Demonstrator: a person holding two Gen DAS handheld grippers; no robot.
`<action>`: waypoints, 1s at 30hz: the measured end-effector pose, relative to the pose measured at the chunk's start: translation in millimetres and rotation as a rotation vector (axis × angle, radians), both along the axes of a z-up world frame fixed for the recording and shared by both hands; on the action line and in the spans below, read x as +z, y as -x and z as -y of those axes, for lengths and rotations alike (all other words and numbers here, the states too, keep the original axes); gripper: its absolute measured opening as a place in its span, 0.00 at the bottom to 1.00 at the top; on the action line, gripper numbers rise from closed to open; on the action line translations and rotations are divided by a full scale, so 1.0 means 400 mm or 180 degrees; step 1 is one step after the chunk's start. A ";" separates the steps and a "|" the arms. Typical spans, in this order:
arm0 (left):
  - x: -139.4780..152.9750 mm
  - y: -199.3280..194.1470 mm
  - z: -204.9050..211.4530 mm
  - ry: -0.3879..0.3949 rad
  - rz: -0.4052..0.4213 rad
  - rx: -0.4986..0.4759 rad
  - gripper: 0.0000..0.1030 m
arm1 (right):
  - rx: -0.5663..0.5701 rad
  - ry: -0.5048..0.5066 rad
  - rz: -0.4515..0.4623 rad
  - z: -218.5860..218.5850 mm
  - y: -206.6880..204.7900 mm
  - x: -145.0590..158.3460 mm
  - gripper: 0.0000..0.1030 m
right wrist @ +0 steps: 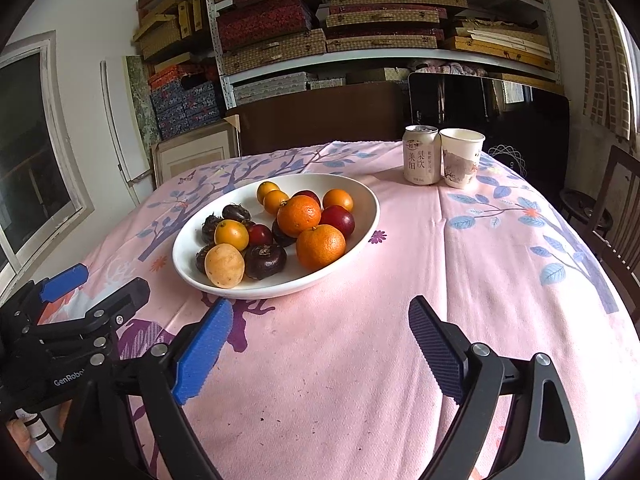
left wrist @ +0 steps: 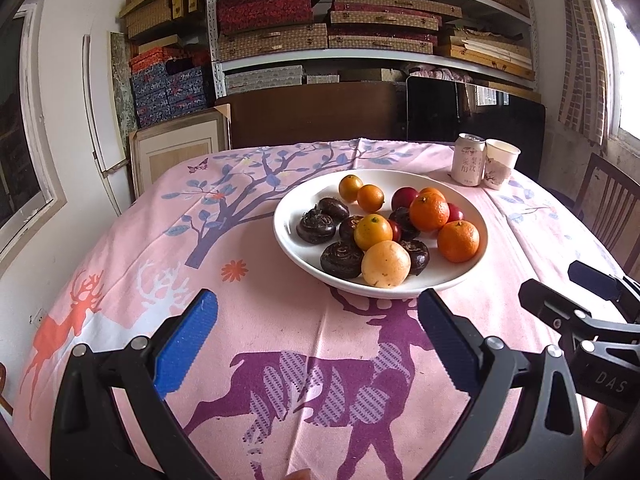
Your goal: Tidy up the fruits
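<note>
Hovering low over the pink cloth-covered table [left wrist: 280, 320], the left gripper [left wrist: 318, 320] has its blue-padded jaws spread wide and grips nothing; its fingers point at the near rim of the shallow white ceramic bowl [left wrist: 288, 236]. All the fruit in view lies mixed in that bowl: dark brown water chestnuts [left wrist: 316, 226] toward the left, small yellow-orange kumquats [left wrist: 373, 232] and a pale yellow round fruit [left wrist: 385, 264] in the middle, red plum-like fruits [right wrist: 338, 219] and larger orange mandarins [left wrist: 458, 241] toward the right. Further right, a white drink can [right wrist: 420, 155] and a white paper cup [right wrist: 461, 157] stand touching each other at the far edge. The right gripper [right wrist: 320, 336] also hangs with jaws apart and empty, just short of the bowl. This heap fits fruit gathered into one dish as well as fruit awaiting sorting by kind, so the stage cannot be settled. Any pick would need jaws closing gently around one round fruit without nudging its neighbours.
</note>
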State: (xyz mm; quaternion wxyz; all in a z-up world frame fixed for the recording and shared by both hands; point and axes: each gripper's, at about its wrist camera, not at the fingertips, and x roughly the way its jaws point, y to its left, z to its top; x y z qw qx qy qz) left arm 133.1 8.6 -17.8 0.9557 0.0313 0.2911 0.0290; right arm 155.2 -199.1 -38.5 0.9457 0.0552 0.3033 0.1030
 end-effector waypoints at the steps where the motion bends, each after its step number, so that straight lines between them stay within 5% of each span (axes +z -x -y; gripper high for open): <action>1: 0.001 0.001 0.000 0.0013 -0.0001 -0.0012 0.95 | -0.0001 -0.0005 0.0003 0.000 0.000 0.001 0.89; 11: -0.006 -0.003 0.027 -0.0233 -0.0095 0.0044 0.95 | 0.0034 -0.0011 0.0066 -0.008 0.010 0.014 0.96; 30: 0.014 0.006 0.020 -0.0070 -0.0038 -0.0078 0.95 | -0.0034 -0.0075 0.0011 0.012 0.003 0.013 0.96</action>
